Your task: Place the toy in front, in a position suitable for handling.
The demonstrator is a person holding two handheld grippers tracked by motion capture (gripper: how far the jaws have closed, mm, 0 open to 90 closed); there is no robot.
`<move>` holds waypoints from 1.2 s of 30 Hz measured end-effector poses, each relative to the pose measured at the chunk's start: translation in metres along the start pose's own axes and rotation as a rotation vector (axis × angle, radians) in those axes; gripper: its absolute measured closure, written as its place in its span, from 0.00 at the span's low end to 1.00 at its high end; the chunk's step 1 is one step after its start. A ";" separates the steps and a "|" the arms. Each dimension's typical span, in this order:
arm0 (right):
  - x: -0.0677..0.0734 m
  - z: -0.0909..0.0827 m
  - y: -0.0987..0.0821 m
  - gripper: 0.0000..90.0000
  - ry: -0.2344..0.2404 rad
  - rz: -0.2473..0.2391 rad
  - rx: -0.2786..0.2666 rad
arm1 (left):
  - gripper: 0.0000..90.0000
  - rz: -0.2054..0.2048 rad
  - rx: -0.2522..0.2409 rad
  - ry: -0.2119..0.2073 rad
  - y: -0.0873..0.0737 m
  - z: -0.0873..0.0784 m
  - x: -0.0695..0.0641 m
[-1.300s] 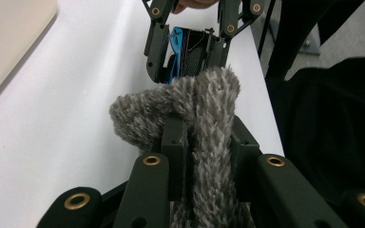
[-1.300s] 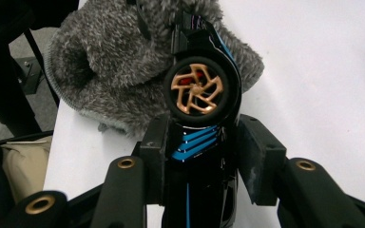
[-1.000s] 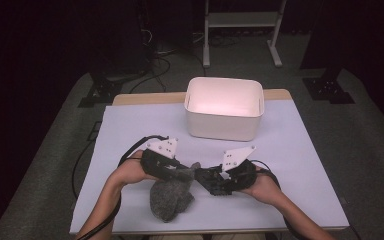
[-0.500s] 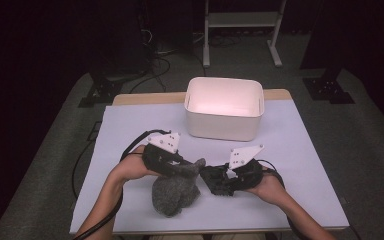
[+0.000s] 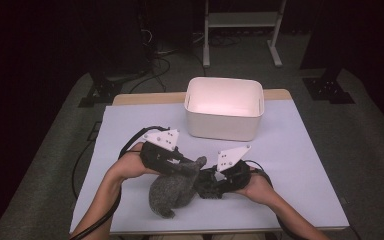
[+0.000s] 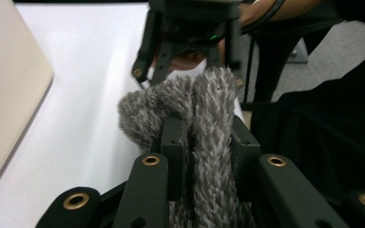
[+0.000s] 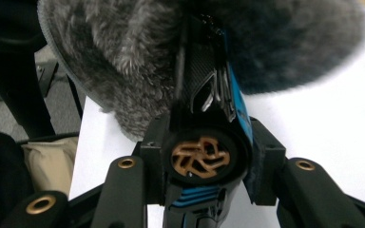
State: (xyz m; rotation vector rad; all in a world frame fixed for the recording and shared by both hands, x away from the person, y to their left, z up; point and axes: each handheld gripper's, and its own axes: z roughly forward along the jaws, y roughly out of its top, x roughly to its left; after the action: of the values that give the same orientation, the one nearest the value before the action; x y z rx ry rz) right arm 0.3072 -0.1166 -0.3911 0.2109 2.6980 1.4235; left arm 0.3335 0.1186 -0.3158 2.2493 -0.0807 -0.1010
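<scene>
Two tongs (image 5: 192,172) (image 5: 207,184) near the table's (image 5: 300,165) front edge, left clamped on grey fur pouch (image 5: 170,192), right on black-and-blue device (image 7: 204,118).

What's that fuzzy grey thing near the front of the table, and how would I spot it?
Start at the white rectangular plastic bin on the pale table, then look toward the near edge. There the grey furry fabric cover hangs between the left gripper and the right gripper. It is the lone soft, shaggy item among hard black parts.
</scene>
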 end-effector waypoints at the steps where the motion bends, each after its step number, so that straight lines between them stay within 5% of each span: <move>1: 0.001 0.001 0.000 0.64 -0.003 -0.002 0.001 | 0.82 -0.001 0.003 -0.011 0.000 0.002 0.001; 26: 0.000 -0.021 -0.014 0.64 -0.030 0.041 0.014 | 0.74 -0.019 0.082 0.010 0.017 0.028 0.005; 29: 0.000 -0.023 -0.016 0.66 -0.037 0.039 0.007 | 0.73 -0.045 0.090 0.021 0.020 0.029 0.007; 36: -0.001 -0.025 -0.018 0.66 -0.031 0.038 0.007 | 0.73 -0.027 0.107 0.040 0.025 0.024 0.003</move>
State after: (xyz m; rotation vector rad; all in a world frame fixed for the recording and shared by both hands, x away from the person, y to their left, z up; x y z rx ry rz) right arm 0.3029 -0.1473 -0.3913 0.2835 2.6888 1.4091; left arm 0.3338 0.0837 -0.3117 2.3583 -0.0352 -0.0669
